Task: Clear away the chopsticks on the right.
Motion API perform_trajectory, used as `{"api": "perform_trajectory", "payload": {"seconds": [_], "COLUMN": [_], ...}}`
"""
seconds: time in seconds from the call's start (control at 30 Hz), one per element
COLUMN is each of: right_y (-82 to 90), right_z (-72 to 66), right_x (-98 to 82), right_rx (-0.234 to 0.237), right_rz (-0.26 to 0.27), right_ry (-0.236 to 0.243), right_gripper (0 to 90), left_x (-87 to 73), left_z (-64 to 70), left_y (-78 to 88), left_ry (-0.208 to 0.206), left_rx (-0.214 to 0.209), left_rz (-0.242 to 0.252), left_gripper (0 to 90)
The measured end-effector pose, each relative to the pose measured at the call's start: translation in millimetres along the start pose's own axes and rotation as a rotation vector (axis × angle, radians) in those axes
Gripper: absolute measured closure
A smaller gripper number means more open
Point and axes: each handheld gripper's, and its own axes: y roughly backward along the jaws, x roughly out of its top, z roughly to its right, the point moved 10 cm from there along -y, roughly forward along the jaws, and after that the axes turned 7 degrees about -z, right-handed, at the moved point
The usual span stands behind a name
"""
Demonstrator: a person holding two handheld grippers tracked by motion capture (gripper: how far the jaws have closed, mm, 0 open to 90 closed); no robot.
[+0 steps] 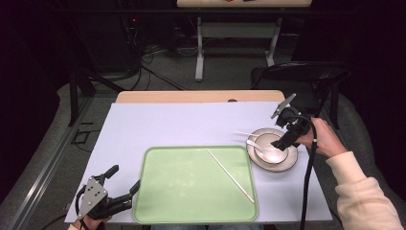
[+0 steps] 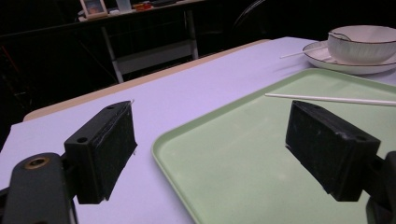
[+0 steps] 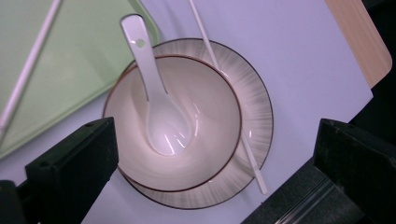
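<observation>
High view: left gripper [image 1: 125, 181] low at the near left corner of the table [image 1: 191, 120], jaws spread, holding nothing, one jaw tip at the tray [image 1: 191, 187] edge. Right gripper [image 1: 280, 142] above the bowl [image 1: 265, 146], which sits on a plate [image 1: 287, 163] just right of the tray. One chopstick [image 1: 230, 175] lies diagonally on the tray, far-left to near-right.

Left gripper view: jaws wide apart, empty, straddling the tray's rim [image 2: 161, 144]. Chopstick [image 2: 331, 99] lies across the tray beyond them.

Right gripper view: jaws spread wide either side of the bowl [image 3: 215, 135], touching nothing. Spoon [image 3: 154, 102] rests in the bowl, handle pointing toward the tray. A second chopstick [image 3: 252, 161] lies across the plate [image 3: 257, 102] beside the bowl.
</observation>
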Motion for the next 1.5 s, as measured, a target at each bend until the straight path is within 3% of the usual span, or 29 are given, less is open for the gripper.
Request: {"api": "perform_trajectory", "payload": {"seconds": [0.2, 0.37, 0.57, 0.7, 0.9, 1.13, 1.5], "right_y": [-7.9, -21.0, -37.4, -49.0, -68.8, -88.3, -101.3], "right_z": [27.7, 42.1, 59.3, 66.2, 67.0, 60.6, 53.1], "right_x": [-1.8, -5.5, -9.6, -14.0, -22.8, -31.5, -38.9], "right_rx": [-0.003, -0.003, -0.016, -0.007, -0.002, 0.041, 0.098], "right_rz": [-0.029, -0.074, -0.105, -0.133, -0.197, -0.246, -0.286], "right_ry": [-0.009, 0.005, -0.010, -0.007, 0.008, 0.036, 0.063], "right_gripper": [0.0, 0.0, 19.9, 38.2, 52.0, 55.2, 66.3], "left_x": [0.0, -0.1, -0.1, -0.2, -0.2, 0.0, 0.0], "left_z": [0.0, 0.0, 0.0, 0.1, 0.0, 0.1, -0.2], "left_y": [0.1, -0.1, -0.1, -0.1, 0.2, 0.3, 0.4], "left_ry": [0.000, 0.001, 0.000, 0.002, 0.001, 0.000, -0.001], "left_rx": [-0.001, 0.000, 0.000, -0.001, -0.001, -0.002, -0.001], "left_rz": [0.000, -0.001, -0.001, -0.001, 0.000, 0.001, 0.001], "left_gripper": [15.8, 15.8, 15.8, 15.7, 15.8, 15.8, 15.8]}}
